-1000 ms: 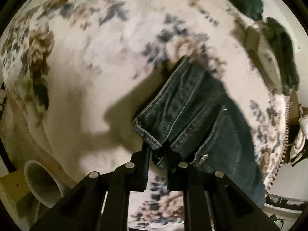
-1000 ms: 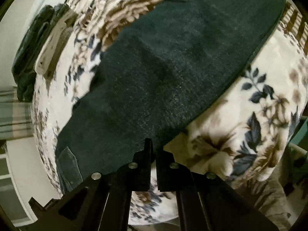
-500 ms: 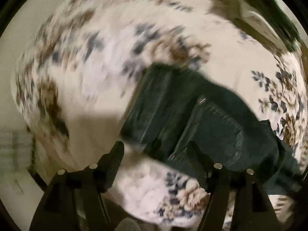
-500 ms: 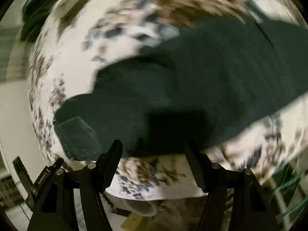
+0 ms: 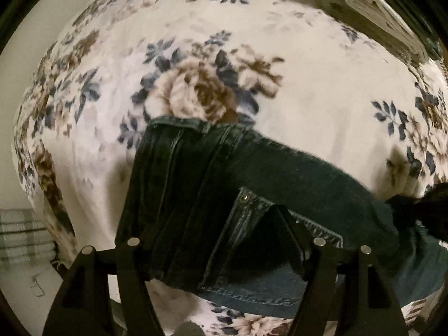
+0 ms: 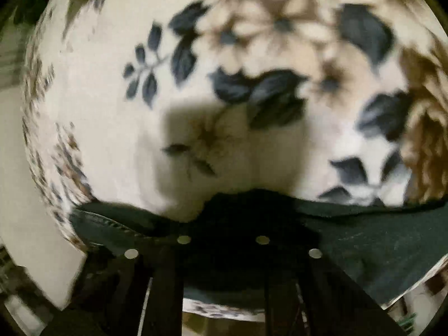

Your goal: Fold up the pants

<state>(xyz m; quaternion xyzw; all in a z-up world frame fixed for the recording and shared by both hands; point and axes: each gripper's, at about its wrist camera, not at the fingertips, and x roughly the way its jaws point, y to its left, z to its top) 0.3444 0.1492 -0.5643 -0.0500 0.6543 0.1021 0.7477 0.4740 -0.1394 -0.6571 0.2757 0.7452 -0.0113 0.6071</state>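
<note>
Dark blue denim pants (image 5: 280, 173) lie on a floral blanket (image 5: 308, 84). In the left wrist view their waistband and a riveted back pocket (image 5: 252, 280) sit right below me. My left gripper (image 5: 221, 215) hangs open above the waistband, its fingers spread with denim under them, not pinched. In the right wrist view, blurred, the pants (image 6: 378, 238) fill the bottom of the frame. My right gripper (image 6: 224, 212) is closing on their upper edge, where the cloth bunches into a small peak between the jaws.
The blanket (image 6: 98, 112) covers the whole bed and drops off at the left edge. A white object (image 5: 372, 2) lies at the far right corner. Striped grey cloth (image 5: 22, 235) shows beyond the bed at the lower left.
My left gripper let go of the waistband, opened, and shifted over the laid-down pants. My right gripper opened, swept across the denim to its edge, and closed there.
</note>
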